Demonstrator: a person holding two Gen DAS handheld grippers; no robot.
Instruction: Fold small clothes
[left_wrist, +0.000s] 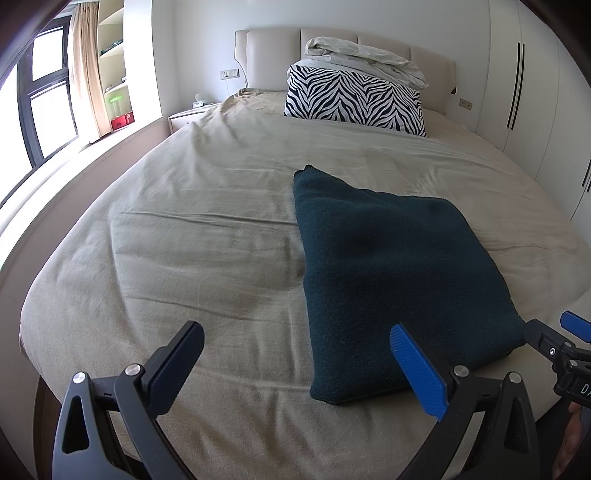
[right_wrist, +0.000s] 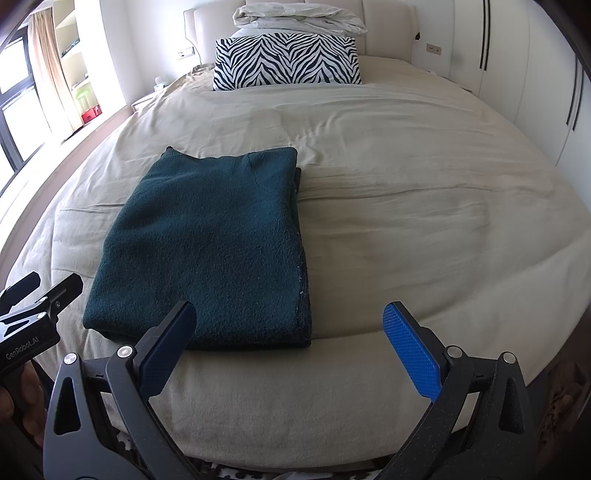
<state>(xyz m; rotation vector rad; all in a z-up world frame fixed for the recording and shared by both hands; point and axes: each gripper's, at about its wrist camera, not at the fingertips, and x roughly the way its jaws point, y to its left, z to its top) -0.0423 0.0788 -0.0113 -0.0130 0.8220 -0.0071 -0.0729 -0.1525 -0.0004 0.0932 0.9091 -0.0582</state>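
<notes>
Dark teal sweater (right_wrist: 207, 251), thick and fuzzy, folded into a neat rectangle with layered edges showing along its right side and one small corner poking up at the far left. Lies flat near the foot edge of the bed (right_wrist: 424, 206), left of the bed's middle. Near edge of the sweater just short of the bed's rounded foot edge. Wide stretch of bare, lightly creased beige sheet to the right of the sweater and beyond it toward the headboard. Zebra-striped pillow (right_wrist: 288, 62) well beyond the sweater at the head of the bed, with a crumpled white duvet (right_wrist: 299, 16) piled on top. Left hand-held gripper (left_wrist: 297, 363) hovering over the sweater's near left corner, jaws wide apart, gripping nothing. Right hand-held gripper (right_wrist: 290, 345) hovering over the sweater's near right corner, jaws likewise spread wide and empty. White wardrobe (right_wrist: 517, 74) past the bed's right side.
</notes>
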